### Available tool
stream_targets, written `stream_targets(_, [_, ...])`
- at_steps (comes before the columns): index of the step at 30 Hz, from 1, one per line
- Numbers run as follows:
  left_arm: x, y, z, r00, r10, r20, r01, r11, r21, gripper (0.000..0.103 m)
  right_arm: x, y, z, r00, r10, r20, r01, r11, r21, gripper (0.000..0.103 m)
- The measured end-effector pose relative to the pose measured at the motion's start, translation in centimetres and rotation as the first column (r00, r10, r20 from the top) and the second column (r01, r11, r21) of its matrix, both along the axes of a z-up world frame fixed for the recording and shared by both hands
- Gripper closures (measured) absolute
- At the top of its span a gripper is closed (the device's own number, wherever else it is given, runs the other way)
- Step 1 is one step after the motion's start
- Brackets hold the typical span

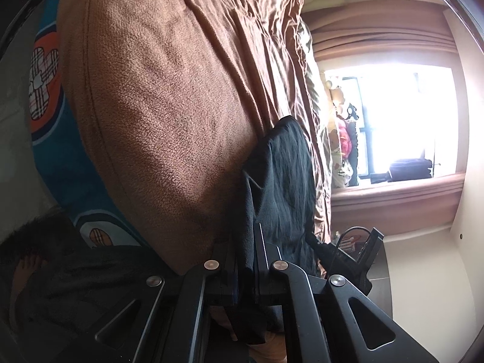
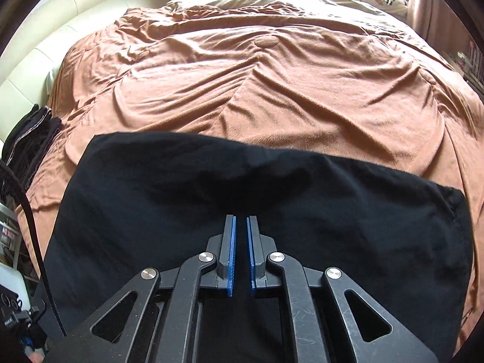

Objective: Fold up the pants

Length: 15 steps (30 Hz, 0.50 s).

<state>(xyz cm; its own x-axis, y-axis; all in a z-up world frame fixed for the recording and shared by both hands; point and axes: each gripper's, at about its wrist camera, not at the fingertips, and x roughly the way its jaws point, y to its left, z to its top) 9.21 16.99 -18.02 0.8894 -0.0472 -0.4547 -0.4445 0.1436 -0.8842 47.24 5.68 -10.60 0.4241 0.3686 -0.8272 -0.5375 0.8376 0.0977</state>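
Left wrist view: left gripper [image 1: 245, 249] clamped tight on a fold of the black pants [image 1: 279, 178], cloth pinched between both fingers [image 1: 262, 252] and trailing below them toward 6 o'clock. Pants rose from the jaws toward 12 o'clock as a narrow bunched strip, long axis near vertical in this tilted view, top end rounded off near frame centre. Lay against the brown blanket [image 1: 169, 96], which filled the frame from 9 to 12 o'clock. Bright window [image 1: 402, 121] at 3 o'clock, curtain [image 1: 384, 30] around it. Teal patterned sheet [image 1: 60, 151] at 9 o'clock, beside the blanket's edge. Other gripper [image 1: 357, 251] seen just right of the pants, at about 4 o'clock.

Right wrist view: right gripper [image 2: 241, 227] nearly closed, a thin slit left between the blue pads [image 2: 231, 257], nothing visibly caught in it. Poised over the pants [image 2: 181, 199]; contact with the cloth could not be told. Pants spread flat as a wide black panel, long axis running 9 to 3 o'clock, across the lower half. Hemmed edge [image 2: 458, 227] at 3 o'clock. Far edge bordered the blanket [image 2: 257, 90], which ran up to 12 o'clock. Dark folded stack [image 2: 30, 139] at 9 o'clock on the blanket's edge. Cream headboard [image 2: 60, 24] at 10 o'clock.
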Motion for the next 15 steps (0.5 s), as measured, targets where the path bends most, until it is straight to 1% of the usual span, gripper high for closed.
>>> stream_targets(3, [0.1, 0.0, 0.8, 1.0, -0.003, 0.014, 0.003, 1.0, 0.015, 0.097, -1.8, -0.9, -0.6, 1.0, -0.01, -0.02, 0.011, 1.0, 0.02, 0.099])
stream_targets(5, [0.2, -0.1, 1.3, 1.0, -0.007, 0.019, 0.007, 0.999, 0.032, 0.097, -2.7, -1.9, -0.4, 0.999, -0.004, -0.037, 0.005, 0.999, 0.045, 0.099])
stream_targets(8, [0.5, -0.1, 2.1, 0.999, -0.011, 0.032, 0.01, 0.999, 0.041, 0.097, -4.6, -2.8, -0.2, 0.999, 0.014, -0.031, -0.013, 0.999, 0.049, 0.099])
stream_targets(11, [0.7, -0.3, 2.9, 0.999, -0.017, 0.042, 0.015, 0.998, 0.059, 0.097, -6.6, -4.0, -0.1, 0.999, 0.023, -0.035, -0.021, 0.997, 0.072, 0.099])
stream_targets(15, [1.2, -0.5, 4.2, 0.998, -0.027, 0.058, 0.022, 0.997, 0.08, 0.097, -8.3, -5.3, -0.7, 0.999, 0.025, -0.034, -0.023, 0.998, 0.067, 0.099])
